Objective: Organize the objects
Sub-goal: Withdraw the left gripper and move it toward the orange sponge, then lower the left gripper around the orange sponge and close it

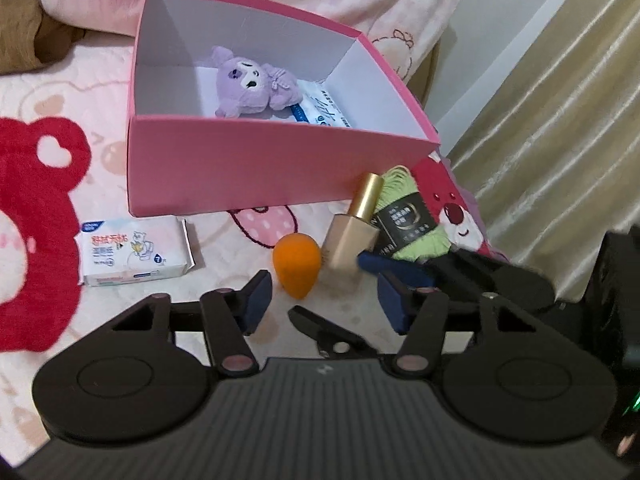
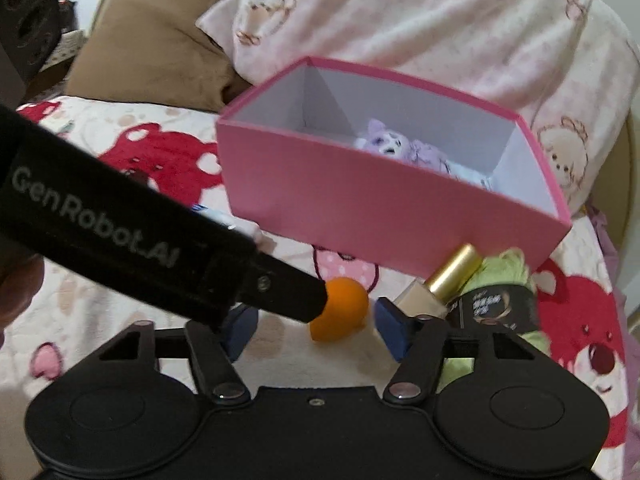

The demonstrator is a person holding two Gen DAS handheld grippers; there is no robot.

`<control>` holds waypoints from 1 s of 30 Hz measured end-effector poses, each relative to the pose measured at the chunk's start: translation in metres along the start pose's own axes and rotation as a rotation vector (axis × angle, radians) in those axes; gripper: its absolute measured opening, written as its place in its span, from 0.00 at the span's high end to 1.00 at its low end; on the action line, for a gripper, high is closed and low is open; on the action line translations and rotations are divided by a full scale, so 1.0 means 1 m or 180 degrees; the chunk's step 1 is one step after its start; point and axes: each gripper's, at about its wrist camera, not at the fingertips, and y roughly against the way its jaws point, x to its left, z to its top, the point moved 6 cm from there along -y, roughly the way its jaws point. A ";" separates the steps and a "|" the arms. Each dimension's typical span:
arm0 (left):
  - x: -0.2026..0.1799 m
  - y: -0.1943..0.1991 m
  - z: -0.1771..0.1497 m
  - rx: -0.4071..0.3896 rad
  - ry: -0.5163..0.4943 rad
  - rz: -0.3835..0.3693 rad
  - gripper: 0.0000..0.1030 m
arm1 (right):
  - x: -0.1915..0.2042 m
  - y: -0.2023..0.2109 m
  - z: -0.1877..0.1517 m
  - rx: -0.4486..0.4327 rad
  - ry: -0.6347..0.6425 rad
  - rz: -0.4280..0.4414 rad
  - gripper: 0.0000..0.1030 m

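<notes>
On a quilted bear-print bed, both hand-held grippers, left and right, gape empty around a soft orange egg-shaped sponge, tapered end nearest the cameras. A gold-capped bottle leans on green yarn before the pink cardboard box holding a purple plush.

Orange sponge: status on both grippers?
Left gripper open, right gripper open, both closing on orange sponge. Gold bottle crowds its right side. Pink box holds plush and wipes.

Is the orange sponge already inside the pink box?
No, the orange sponge lies on the bedspread outside the pink box, beside the gold bottle; the box holds only a purple plush and a tissue pack.
</notes>
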 end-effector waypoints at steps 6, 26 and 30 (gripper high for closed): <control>0.015 -0.028 -0.006 0.0006 0.0074 -0.0020 0.62 | 0.014 -0.029 -0.015 0.0042 0.0338 -0.0405 0.45; 0.040 -0.050 -0.011 0.0100 0.0559 -0.0449 0.67 | 0.022 -0.025 -0.022 -0.0027 0.0533 -0.0633 0.68; 0.041 -0.039 -0.007 0.0012 0.0552 -0.0360 0.67 | 0.021 -0.015 -0.019 -0.0083 0.0434 -0.0531 0.69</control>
